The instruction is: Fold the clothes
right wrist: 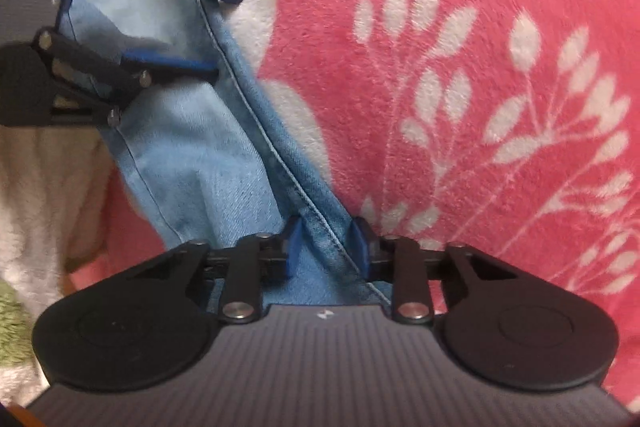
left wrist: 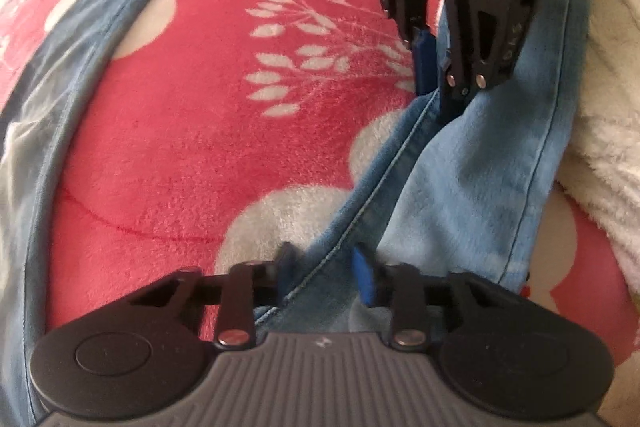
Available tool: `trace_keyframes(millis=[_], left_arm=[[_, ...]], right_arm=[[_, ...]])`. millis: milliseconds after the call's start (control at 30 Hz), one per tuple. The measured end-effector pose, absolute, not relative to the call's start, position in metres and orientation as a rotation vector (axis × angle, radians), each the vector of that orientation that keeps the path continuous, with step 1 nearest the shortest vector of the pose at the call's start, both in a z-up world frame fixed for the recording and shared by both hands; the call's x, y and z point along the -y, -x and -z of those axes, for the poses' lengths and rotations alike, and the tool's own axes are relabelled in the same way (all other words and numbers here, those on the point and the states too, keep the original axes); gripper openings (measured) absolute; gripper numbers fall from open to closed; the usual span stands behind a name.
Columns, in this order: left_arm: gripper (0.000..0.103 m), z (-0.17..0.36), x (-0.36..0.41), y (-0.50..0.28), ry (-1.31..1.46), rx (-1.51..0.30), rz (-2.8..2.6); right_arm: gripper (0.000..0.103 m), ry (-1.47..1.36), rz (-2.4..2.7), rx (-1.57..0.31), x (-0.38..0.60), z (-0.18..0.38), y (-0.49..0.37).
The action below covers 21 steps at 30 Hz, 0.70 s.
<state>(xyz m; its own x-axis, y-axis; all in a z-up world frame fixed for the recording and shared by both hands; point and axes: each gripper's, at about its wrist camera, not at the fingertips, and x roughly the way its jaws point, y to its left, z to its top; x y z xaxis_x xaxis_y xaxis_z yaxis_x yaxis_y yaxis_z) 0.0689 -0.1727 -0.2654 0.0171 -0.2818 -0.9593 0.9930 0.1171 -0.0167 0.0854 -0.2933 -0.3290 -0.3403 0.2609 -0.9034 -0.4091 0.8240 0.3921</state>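
Nearest the left wrist camera, the left gripper [left wrist: 326, 273] is seen with its blue pads set either side of a stitched seam of the jeans [left wrist: 472, 179]; whether the denim is pinched cannot be told. Further along the same seam, the right gripper [left wrist: 434, 75] is clamped on the denim. From the right wrist, its pads [right wrist: 294, 241] are seen flanking the seam. Light blue jeans are spread over a red fleece blanket [left wrist: 192, 131] patterned with white leaves.
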Motion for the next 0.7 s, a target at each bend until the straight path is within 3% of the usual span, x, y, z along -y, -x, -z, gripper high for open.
trace_keyframes(millis=[67,300,533,633,700], left_arm=[[0.010,0.259,0.170,-0.072,-0.880,-1.051,1.229],[0.003,0.225,0.162,-0.099,-0.728,-0.955,1.097],[0.003,0.189,0.172,-0.145,-0.661,-0.802,0.944],[0.004,0.205,0.180,-0.161,-0.673,-0.825,0.885],[0.010,0.232,0.192,-0.168,-0.699,-0.895,0.856]], right_arm=[[0.008,0.129,-0.663,-1.771,0.293,0.320,-0.083],[0.005,0.207,-0.532,-1.565,0.306,0.267,-0.100],[0.005,0.401,-0.436,-1.331,0.323,0.217,-0.149],[0.005,0.472,-0.406,-1.256,0.336,0.214,-0.188],[0.007,0.471,-0.395,-1.227,0.332,0.234,-0.193]])
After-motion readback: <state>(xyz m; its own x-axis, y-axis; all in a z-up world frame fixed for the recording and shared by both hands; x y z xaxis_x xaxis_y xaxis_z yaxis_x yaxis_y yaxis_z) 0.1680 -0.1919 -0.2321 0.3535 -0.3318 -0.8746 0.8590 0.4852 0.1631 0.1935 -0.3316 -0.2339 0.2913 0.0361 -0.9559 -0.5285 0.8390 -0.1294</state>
